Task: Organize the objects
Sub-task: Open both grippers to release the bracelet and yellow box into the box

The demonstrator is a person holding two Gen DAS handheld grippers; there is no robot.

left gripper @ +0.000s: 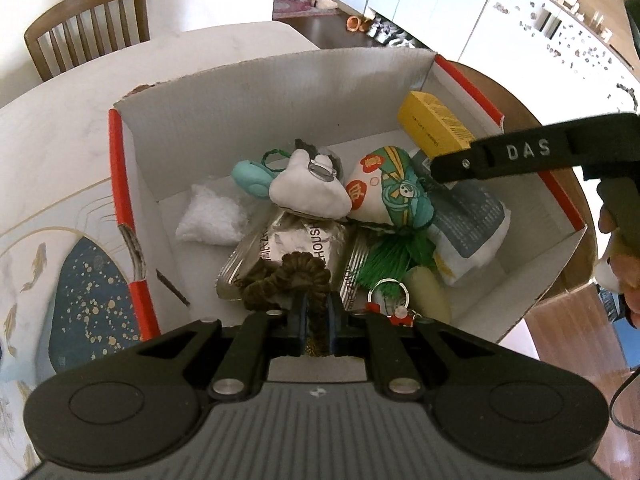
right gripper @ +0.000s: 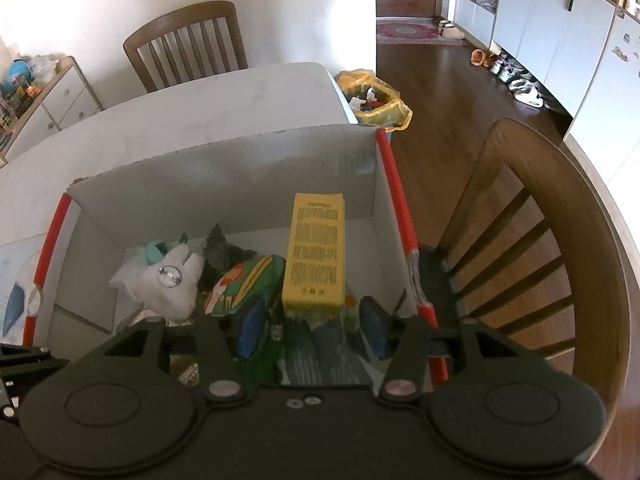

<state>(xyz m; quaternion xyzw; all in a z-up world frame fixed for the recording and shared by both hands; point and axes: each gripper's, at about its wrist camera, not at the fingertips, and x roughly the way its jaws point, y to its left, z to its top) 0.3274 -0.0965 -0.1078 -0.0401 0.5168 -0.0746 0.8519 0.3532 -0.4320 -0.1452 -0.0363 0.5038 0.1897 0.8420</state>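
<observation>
Brown scrunchie [left gripper: 286, 280] pinched over box [left gripper: 280, 80]; yellow carton [right gripper: 316, 256] inside.

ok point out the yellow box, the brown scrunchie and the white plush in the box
yellow box [right gripper: 314, 256], right wrist view, middle of its printed top face
brown scrunchie [left gripper: 286, 276], left wrist view, ruffled folds ahead of the left gripper's fingers
white plush [left gripper: 306, 192], left wrist view, centre of its body

White marble-look table [right gripper: 224, 100] taken as landmark: one slatted wooden chair [right gripper: 188, 40] stands at its far side against the wall, a second wooden chair [right gripper: 532, 216] at its right edge. Bin lined with a yellow bag [right gripper: 376, 98] sits on the wood floor just off the table's far right corner. White cabinets [right gripper: 560, 36] line the wall well right of the table, shoes [right gripper: 516, 80] on the floor along their base.
</observation>
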